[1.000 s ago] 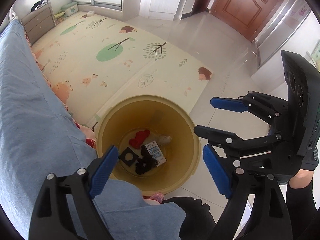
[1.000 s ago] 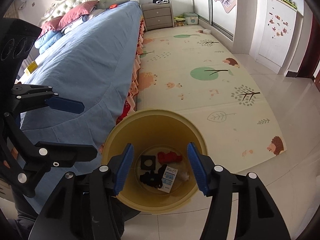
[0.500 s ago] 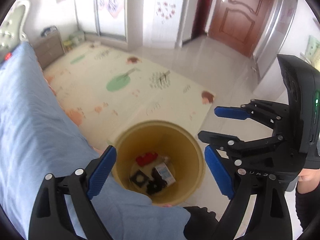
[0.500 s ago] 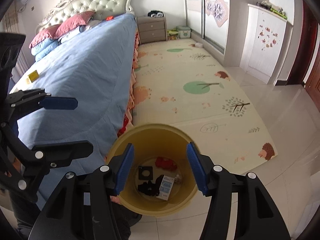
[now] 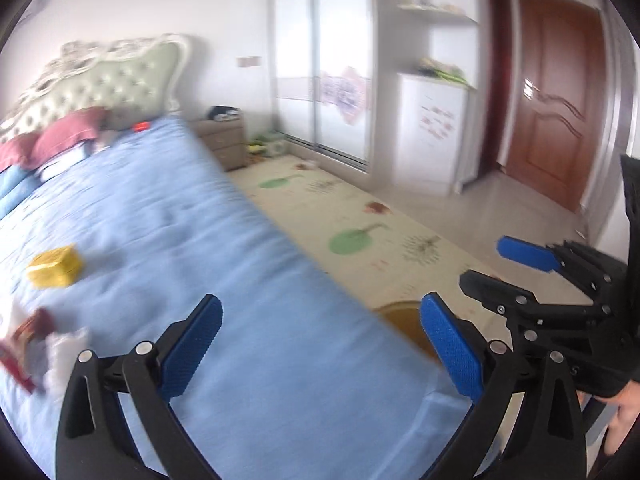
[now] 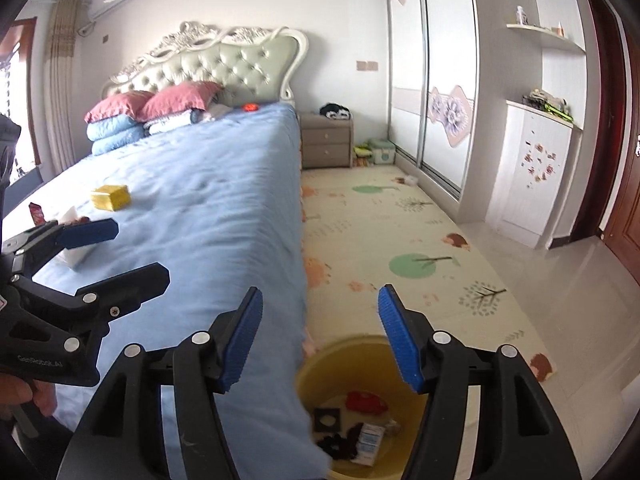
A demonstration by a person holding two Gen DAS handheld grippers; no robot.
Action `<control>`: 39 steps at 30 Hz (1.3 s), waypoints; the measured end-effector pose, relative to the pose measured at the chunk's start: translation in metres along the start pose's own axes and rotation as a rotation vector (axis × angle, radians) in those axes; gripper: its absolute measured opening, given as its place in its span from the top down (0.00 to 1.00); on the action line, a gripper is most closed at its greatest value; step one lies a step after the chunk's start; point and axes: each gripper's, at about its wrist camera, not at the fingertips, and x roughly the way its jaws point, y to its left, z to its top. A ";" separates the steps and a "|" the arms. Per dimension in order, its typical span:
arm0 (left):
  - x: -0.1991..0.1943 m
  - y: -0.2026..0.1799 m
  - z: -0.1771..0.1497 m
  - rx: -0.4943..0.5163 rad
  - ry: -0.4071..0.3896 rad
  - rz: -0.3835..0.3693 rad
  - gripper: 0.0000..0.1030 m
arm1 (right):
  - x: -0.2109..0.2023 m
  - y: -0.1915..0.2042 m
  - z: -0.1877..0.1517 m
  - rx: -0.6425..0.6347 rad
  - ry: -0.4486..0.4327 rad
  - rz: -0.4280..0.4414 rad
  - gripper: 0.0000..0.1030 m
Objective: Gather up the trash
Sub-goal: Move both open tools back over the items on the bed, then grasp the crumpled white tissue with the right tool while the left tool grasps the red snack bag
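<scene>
A yellow bin [image 6: 360, 356] stands on the floor at the bed's corner, holding red, black and white trash; its rim shows in the left wrist view [image 5: 400, 316]. On the blue bed [image 6: 208, 200] lie a yellow box [image 6: 111, 197], a red wrapper [image 6: 35, 213] and a white piece [image 6: 74, 256]. In the left wrist view the yellow box [image 5: 54, 268] and the red wrapper with white paper [image 5: 32, 344] lie at the left. My left gripper [image 5: 320, 344] is open and empty over the bed. My right gripper [image 6: 320, 340] is open and empty above the bin.
A patterned play mat [image 6: 400, 248] covers the floor right of the bed. A grey nightstand [image 6: 326, 140], sliding wardrobe [image 6: 432, 80], white cabinet [image 6: 532, 168] and brown door [image 5: 560, 112] line the far side. Pillows [image 6: 152, 108] sit at the headboard.
Both grippers have tilted up and away from the bin. The left one has swung left over the bed, so the trash on the bed has come into view. Both stay open.
</scene>
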 end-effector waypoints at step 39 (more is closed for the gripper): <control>-0.169 0.295 -0.103 -0.401 -0.140 0.489 0.04 | 0.017 0.308 0.044 -0.167 -0.135 0.237 0.19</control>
